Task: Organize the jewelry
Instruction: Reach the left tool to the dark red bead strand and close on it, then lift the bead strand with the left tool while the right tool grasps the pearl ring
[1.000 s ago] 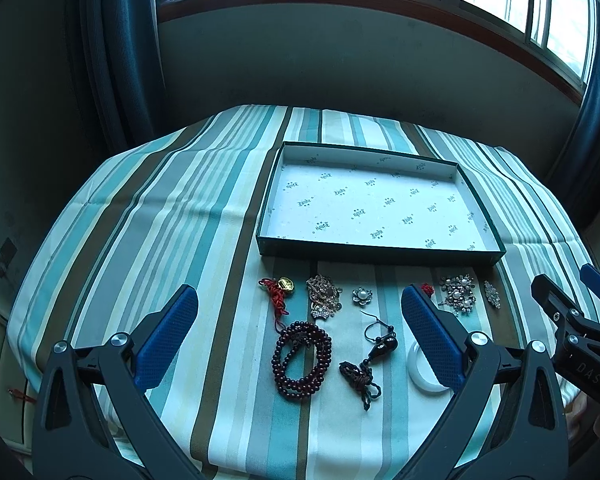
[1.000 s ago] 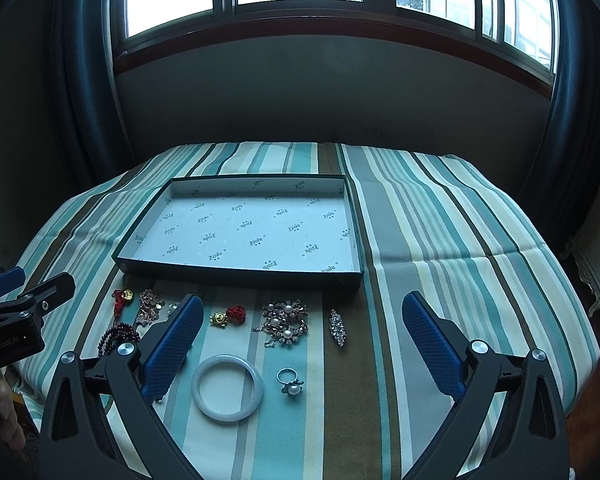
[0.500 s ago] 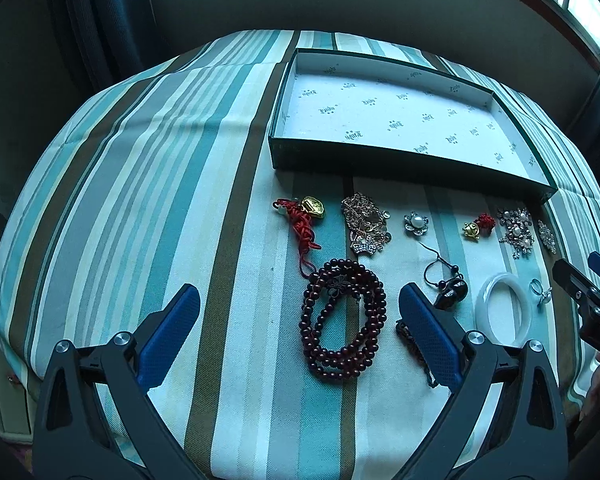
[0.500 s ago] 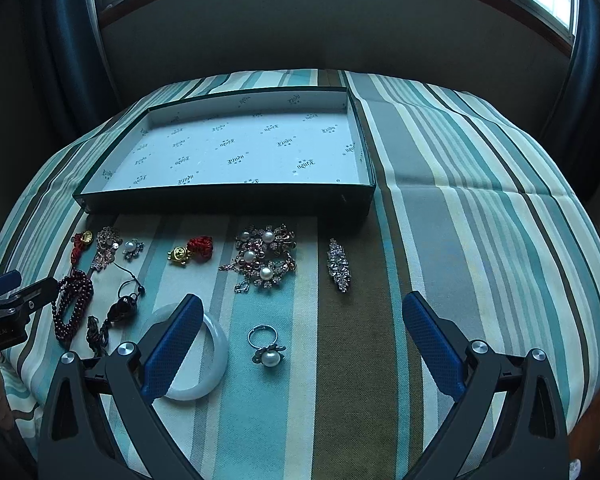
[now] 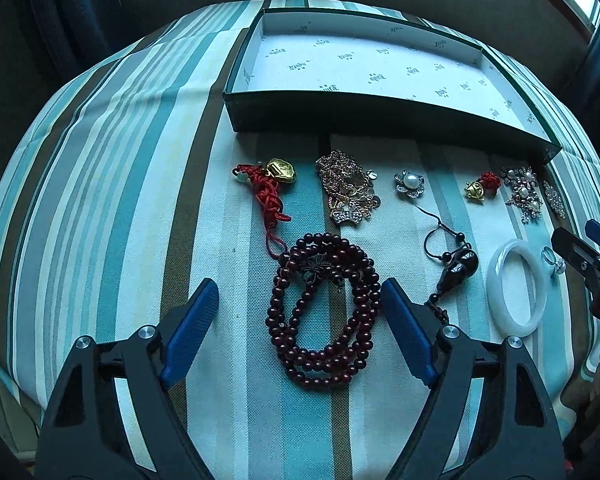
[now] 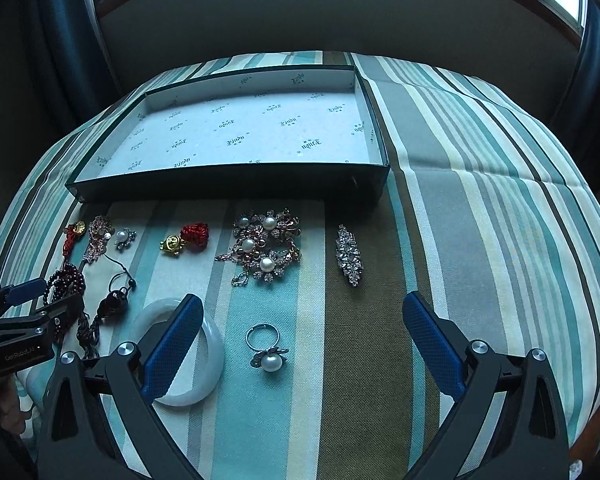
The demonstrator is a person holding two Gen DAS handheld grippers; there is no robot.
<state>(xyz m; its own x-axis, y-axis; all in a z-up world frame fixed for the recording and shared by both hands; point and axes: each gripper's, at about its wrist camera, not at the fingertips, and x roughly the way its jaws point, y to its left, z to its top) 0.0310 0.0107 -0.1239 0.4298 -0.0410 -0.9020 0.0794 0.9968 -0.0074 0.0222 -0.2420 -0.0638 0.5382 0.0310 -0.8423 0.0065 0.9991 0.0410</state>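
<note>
The left gripper has its blue fingers spread wide, and the dark red bead bracelet lies coiled on the striped cloth between them, its right loops close to the right finger, neither pad touching it. The right gripper also stands wide apart; the pearl ring lies between its fingers, nearer the left one, and that left finger covers part of the white bangle. Taking the open box as the landmark: everything sits on the cloth in front of its near wall — a gold charm on red cord off its left end, then a heap of gold chain, a pearl flower brooch, a small gold charm with a red knot, and a pearl-and-crystal cluster. A long crystal clip lies before the box's right corner. A dark pendant on black cord lies right of the bracelet, its lower tassel hidden behind the left gripper's right finger. In the left wrist view the ring is largely masked by the other gripper — and the crystal clip is squeezed at the edge, hard to read. The print on the box lining is too small to make out.
</note>
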